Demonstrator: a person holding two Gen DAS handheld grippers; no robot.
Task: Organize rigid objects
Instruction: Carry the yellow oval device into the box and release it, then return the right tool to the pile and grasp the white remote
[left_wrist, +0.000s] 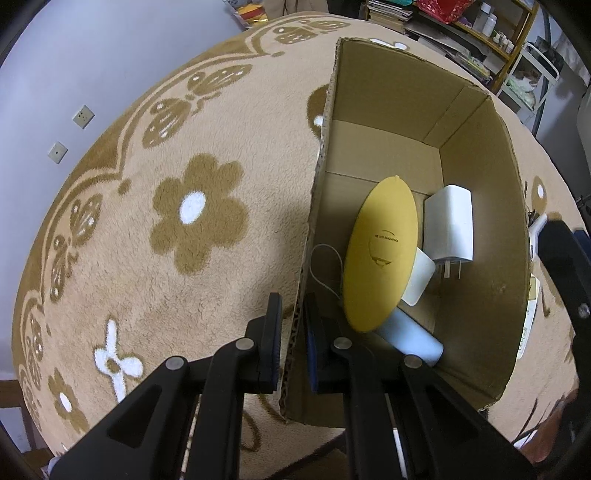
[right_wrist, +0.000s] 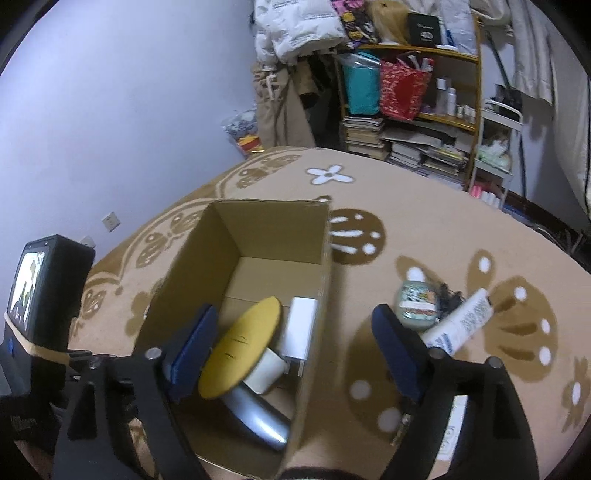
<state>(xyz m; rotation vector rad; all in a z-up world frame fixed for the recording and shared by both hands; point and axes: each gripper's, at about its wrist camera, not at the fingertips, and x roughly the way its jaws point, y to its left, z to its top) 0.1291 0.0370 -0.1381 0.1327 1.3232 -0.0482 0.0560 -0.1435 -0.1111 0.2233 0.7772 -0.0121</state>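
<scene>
A cardboard box (left_wrist: 480, 229) stands on a flower-patterned blanket (left_wrist: 147, 221), holding a yellow oval disc (left_wrist: 380, 254), a white charger (left_wrist: 448, 225), a small white block (left_wrist: 419, 277) and a pale cylinder (left_wrist: 413, 341), while a jar (right_wrist: 419, 304) and a white tube (right_wrist: 461, 321) lie on the blanket outside, just right of it. The left gripper (left_wrist: 291, 332) points steeply down, clamped on the box's left wall; the right gripper (right_wrist: 295, 354) tilts down over the box's right wall, apart and empty. The disc's embossed lettering is too small to read.
</scene>
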